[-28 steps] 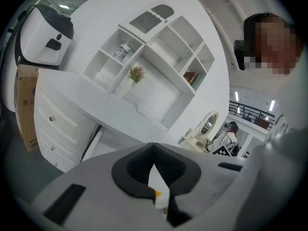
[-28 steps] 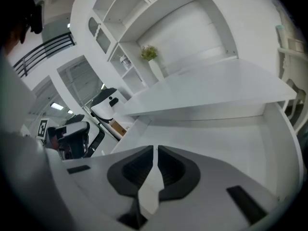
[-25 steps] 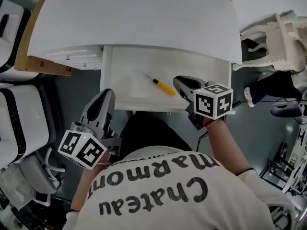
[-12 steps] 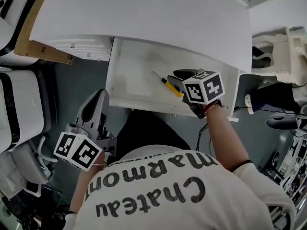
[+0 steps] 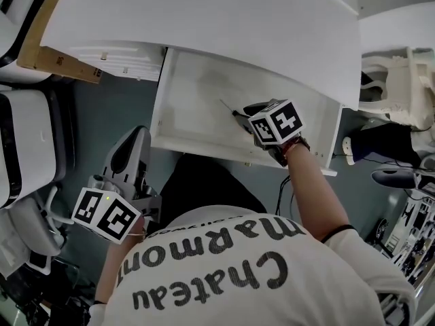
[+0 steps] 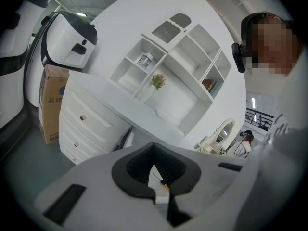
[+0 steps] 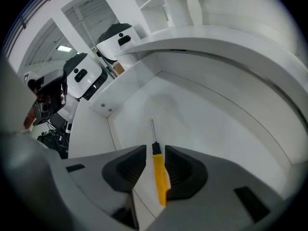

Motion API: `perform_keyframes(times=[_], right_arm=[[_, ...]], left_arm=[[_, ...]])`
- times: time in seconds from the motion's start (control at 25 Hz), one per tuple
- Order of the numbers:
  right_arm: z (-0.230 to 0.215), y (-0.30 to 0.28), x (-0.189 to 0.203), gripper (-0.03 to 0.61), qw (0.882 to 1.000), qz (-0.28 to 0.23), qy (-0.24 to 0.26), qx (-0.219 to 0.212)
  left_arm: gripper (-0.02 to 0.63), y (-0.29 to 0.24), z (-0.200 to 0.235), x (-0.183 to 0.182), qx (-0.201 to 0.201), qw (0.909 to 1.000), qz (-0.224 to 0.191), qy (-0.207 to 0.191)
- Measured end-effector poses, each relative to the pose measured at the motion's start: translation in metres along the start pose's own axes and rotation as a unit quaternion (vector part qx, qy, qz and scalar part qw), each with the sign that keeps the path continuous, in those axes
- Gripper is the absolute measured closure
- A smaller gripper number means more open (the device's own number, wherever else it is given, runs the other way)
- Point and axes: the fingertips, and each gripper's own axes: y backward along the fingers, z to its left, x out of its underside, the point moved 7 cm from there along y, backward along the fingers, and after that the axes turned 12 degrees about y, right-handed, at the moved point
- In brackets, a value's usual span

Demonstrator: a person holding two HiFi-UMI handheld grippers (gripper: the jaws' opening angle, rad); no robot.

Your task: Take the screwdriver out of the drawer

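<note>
The white drawer stands pulled out under the desk top. In it lies the screwdriver, with a yellow handle, a black collar and a thin metal shaft that points away from me. My right gripper is open and down in the drawer, its jaws on either side of the handle. In the head view the marker cube of the right gripper hides the handle; only the screwdriver's shaft shows. My left gripper hangs shut outside the drawer, below its front left corner, holding nothing.
The white desk top overhangs the drawer's back. A cardboard box and white moulded seats stand at the left. An ornate white chair stands at the right. The left gripper view shows a white chest of drawers.
My right gripper has gone forward and left into the drawer until its jaws straddle the screwdriver's handle. The left gripper has hardly moved.
</note>
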Motion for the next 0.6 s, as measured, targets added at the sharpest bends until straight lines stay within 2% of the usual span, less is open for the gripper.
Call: perform_keyframes(times=[0.24, 0.6], right_arm=[[0.003, -0.012, 0.005, 0.448, 0.999, 0.034, 0.002, -0.003], [0.003, -0.022, 0.015, 0.451, 0.999, 0.053, -0.011, 0.004]], left_arm=[[0.592, 0.003, 0.007, -0.001, -0.004, 1.0, -0.003, 0.007], [0.591, 0.002, 0.008, 0.008, 0.001, 0.9999, 0.0, 0.012]])
